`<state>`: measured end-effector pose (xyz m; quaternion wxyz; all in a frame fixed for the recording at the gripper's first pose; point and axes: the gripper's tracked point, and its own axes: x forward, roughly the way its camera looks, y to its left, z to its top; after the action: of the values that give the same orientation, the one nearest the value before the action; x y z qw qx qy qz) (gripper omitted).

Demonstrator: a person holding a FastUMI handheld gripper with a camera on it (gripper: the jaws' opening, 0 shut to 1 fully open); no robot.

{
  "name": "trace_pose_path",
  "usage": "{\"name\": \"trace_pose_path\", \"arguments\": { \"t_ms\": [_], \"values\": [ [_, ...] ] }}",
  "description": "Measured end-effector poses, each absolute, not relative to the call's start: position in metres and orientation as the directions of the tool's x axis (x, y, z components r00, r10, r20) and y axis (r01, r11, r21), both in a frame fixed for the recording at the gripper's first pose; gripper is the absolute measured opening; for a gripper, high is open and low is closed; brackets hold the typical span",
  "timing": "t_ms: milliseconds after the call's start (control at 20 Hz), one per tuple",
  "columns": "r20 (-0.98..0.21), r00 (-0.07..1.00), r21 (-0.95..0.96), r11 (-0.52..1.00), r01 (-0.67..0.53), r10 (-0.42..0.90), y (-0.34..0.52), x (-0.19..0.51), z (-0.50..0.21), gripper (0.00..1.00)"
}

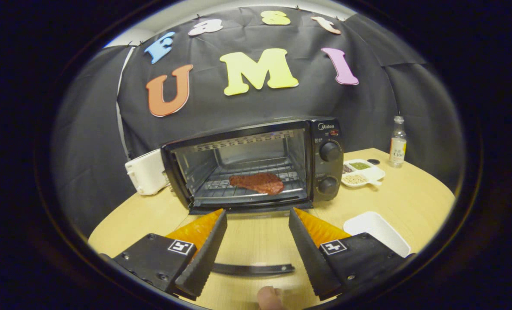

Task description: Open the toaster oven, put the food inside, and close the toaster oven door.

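The black toaster oven (324,142) stands on the wooden table (415,202) with its door swung down flat toward me. A reddish-brown slab of meat (256,182) lies on the wire rack inside. The glass door (256,241) lies under my fingers, and its dark handle (251,269) shows between them, near their bases. My gripper (258,213) is open, with its orange-and-black fingertips just short of the oven's mouth and nothing between them.
A white rectangular tray (376,232) sits beside my right finger. A divided white dish (363,172) with small foods and a small bottle (398,144) stand right of the oven. A white appliance (146,172) is at its left. A person's fingertip (268,298) shows near the handle.
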<state>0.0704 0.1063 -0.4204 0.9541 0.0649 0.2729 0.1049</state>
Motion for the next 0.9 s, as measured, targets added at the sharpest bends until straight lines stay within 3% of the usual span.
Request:
{"name": "trace_pose_path", "arguments": {
  "t_ms": [400,750,900],
  "values": [
    [-0.619,0.756,0.084,0.975,-0.207,0.215,0.132,-0.009,-0.448,0.93],
    [-0.705,0.688,0.080,0.983,-0.168,0.175,0.126,-0.018,-0.478,0.93],
    [-0.685,0.703,0.076,0.978,-0.192,0.191,0.131,-0.007,-0.475,0.93]
  ]
}}
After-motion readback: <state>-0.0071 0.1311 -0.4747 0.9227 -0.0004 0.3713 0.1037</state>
